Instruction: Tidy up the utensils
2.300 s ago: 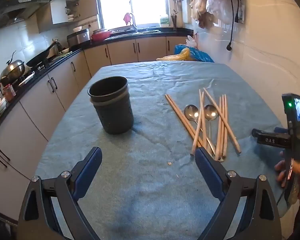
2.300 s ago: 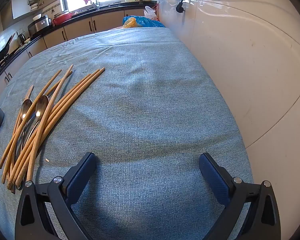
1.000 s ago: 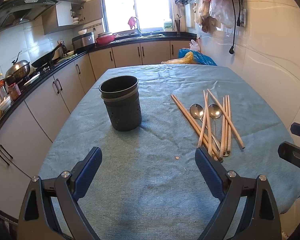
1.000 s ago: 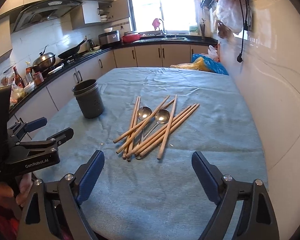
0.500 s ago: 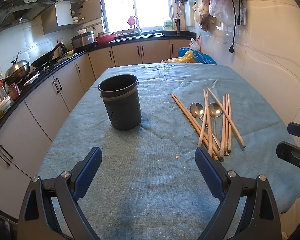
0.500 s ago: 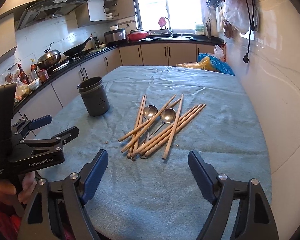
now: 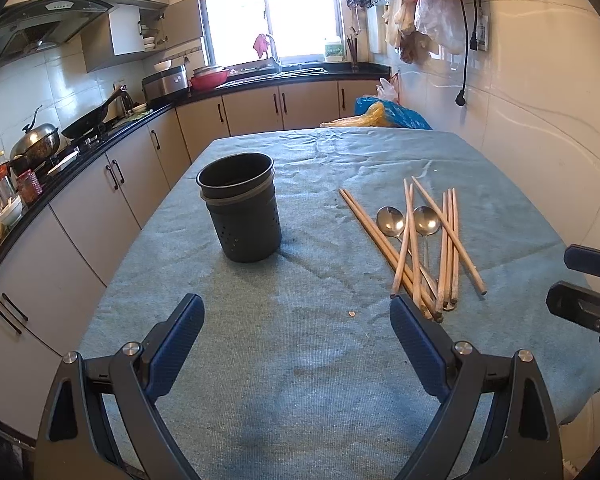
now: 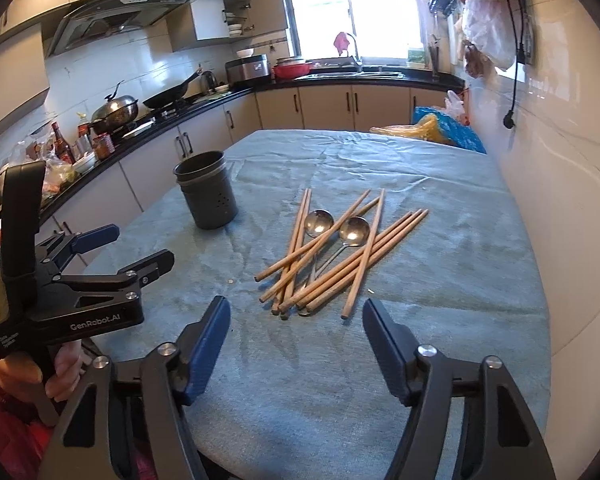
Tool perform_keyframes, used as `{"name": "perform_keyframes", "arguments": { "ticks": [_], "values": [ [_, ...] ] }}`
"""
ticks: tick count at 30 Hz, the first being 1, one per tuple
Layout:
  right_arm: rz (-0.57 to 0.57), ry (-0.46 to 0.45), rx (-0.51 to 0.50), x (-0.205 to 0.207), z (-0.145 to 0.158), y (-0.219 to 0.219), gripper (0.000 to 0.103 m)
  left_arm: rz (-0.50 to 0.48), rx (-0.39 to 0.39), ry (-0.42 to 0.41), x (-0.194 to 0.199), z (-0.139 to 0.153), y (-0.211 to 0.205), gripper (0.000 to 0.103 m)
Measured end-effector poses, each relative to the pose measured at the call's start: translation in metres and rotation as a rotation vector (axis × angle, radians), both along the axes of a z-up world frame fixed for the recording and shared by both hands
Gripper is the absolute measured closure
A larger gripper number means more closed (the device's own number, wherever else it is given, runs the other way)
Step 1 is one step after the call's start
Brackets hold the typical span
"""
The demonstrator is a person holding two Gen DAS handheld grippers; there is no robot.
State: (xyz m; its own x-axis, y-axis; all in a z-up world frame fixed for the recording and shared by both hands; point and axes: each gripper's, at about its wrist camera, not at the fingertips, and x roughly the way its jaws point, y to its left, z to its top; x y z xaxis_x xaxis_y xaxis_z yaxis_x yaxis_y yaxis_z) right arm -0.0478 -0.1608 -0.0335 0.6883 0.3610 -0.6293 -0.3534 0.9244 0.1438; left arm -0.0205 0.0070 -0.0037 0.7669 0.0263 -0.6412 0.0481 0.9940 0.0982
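The chopsticks (image 8: 332, 256) lie in a loose crossed heap on the right half of the bench (image 8: 440, 360), over a blue-grey cloth (image 7: 300, 380). Two spoons (image 8: 340, 232) lie under them, bowls toward the far end; their handles are mostly covered by the sticks. Left of the heap, well apart from it, the holder (image 7: 242, 208), a dark perforated cup with a second cup nested inside, stands upright. From the left wrist view its inside looks dark and nothing shows above the rim; the bottom cannot be made out.

The right hand-held gripper (image 8: 296, 344) hovers at the near edge, just short of the stick ends, jaws apart with nothing between them; they have just been closing. The left hand-held gripper (image 7: 296, 340) is held over bare cloth nearer the holder, jaws wide and empty. In the right wrist view a hand (image 8: 36, 372) holds its grip, cut off at the frame edge. A small crumb (image 7: 351, 313) lies on the cloth near the stick ends.
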Motion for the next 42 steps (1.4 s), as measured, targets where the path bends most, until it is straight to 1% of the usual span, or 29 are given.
{"name": "perform_keyframes", "arguments": {
  "ticks": [7, 9, 10, 12, 14, 16, 17, 18, 19, 21, 25, 27, 28, 31, 33, 36, 39, 42],
  "values": [
    [0.046, 0.010, 0.009, 0.012, 0.004, -0.009, 0.036, -0.031, 0.019, 0.013, 0.009, 0.002, -0.007, 0.010],
    [0.069, 0.020, -0.002, 0.020, 0.004, -0.012, 0.041, -0.055, 0.021, 0.029, 0.016, 0.003, -0.010, 0.010],
    [0.076, 0.022, -0.004, 0.023, 0.004, -0.013, 0.045, -0.065, 0.020, 0.041, 0.022, 0.003, -0.012, 0.010],
    [0.102, 0.032, -0.001, 0.036, 0.004, -0.016, 0.048, -0.093, 0.010, 0.065, 0.034, 0.005, -0.013, 0.010],
    [0.130, 0.052, 0.007, 0.053, 0.002, -0.021, 0.056, -0.124, 0.006, 0.095, 0.046, 0.005, -0.017, 0.010],
    [0.165, 0.058, 0.003, 0.073, 0.001, -0.024, 0.057, -0.147, -0.001, 0.110, 0.058, 0.006, -0.020, 0.010],
    [0.192, 0.067, 0.013, 0.086, -0.001, -0.027, 0.061, -0.151, -0.002, 0.117, 0.063, 0.007, -0.021, 0.012],
    [0.191, 0.078, 0.013, 0.097, -0.003, -0.029, 0.061, -0.157, -0.013, 0.128, 0.069, 0.008, -0.022, 0.016],
    [0.195, 0.100, 0.015, 0.112, -0.005, -0.031, 0.062, -0.165, -0.024, 0.138, 0.072, 0.008, -0.022, 0.018],
    [0.244, 0.117, 0.029, 0.135, -0.008, -0.031, 0.066, -0.180, -0.046, 0.165, 0.081, 0.008, -0.023, 0.020],
    [0.303, 0.164, -0.002, 0.172, -0.019, -0.024, 0.073, -0.210, -0.069, 0.199, 0.096, 0.009, -0.026, 0.023],
    [0.340, 0.197, -0.018, 0.192, -0.028, -0.021, 0.075, -0.221, -0.073, 0.218, 0.104, 0.010, -0.029, 0.032],
    [0.345, 0.204, -0.024, 0.199, -0.032, -0.020, 0.078, -0.229, -0.080, 0.229, 0.109, 0.010, -0.030, 0.033],
    [0.368, 0.238, -0.037, 0.224, -0.044, -0.019, 0.078, -0.235, -0.082, 0.250, 0.120, 0.009, -0.033, 0.033],
    [0.405, 0.266, -0.010, 0.238, -0.051, -0.019, 0.078, -0.251, -0.096, 0.274, 0.127, 0.007, -0.035, 0.033],
    [0.453, 0.304, -0.010, 0.247, -0.060, -0.014, 0.078, -0.263, -0.100, 0.292, 0.134, 0.002, -0.039, 0.033],
    [0.475, 0.332, -0.068, 0.253, -0.074, -0.010, 0.078, -0.252, -0.093, 0.308, 0.143, -0.003, -0.041, 0.033],
    [0.487, 0.348, -0.082, 0.257, -0.082, -0.013, 0.078, -0.252, -0.110, 0.329, 0.155, -0.008, -0.043, 0.033]
  ]
}}
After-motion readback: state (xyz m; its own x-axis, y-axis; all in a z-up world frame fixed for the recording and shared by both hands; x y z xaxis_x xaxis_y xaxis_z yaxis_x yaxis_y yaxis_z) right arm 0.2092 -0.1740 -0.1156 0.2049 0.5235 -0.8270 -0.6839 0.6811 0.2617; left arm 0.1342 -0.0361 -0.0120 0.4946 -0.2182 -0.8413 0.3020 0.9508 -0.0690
